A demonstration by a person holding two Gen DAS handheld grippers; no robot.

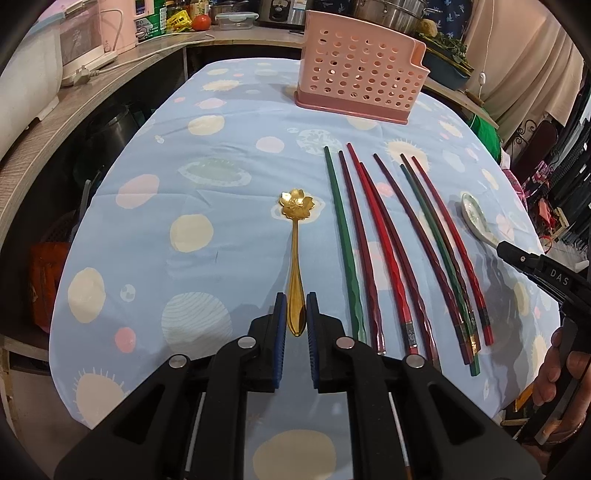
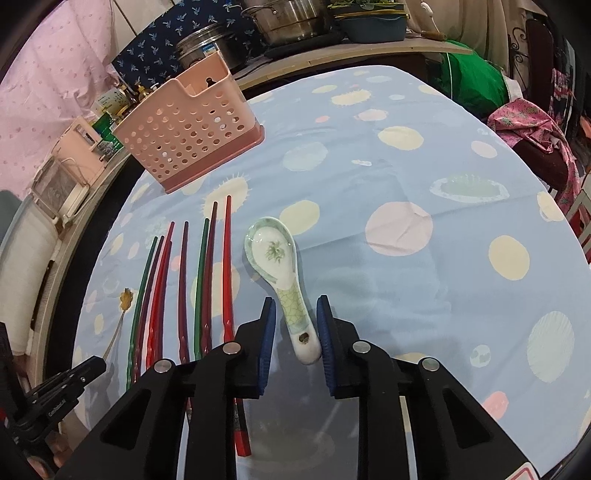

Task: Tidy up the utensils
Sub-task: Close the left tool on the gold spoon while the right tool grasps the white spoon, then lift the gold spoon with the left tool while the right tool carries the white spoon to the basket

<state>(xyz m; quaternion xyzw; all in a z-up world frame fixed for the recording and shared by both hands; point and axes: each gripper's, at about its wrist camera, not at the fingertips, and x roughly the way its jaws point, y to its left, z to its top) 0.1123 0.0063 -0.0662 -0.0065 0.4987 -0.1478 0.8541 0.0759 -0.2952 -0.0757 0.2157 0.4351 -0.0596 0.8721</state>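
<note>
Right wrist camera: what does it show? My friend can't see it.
The right gripper straddles the handle of a white-and-green ceramic soup spoon lying on a blue spotted tablecloth. Coloured chopsticks lie left of it, a pink perforated plastic holder beyond.

table: blue spotted cloth | wooden counter: steel pots | pink curtain

A red tomato and a clear lidded container sit on the wooden shelf beyond the tabletop; steel pots stand behind.

This is a home kitchen. Big metal pots and a tomato sit on the back surface.
</note>
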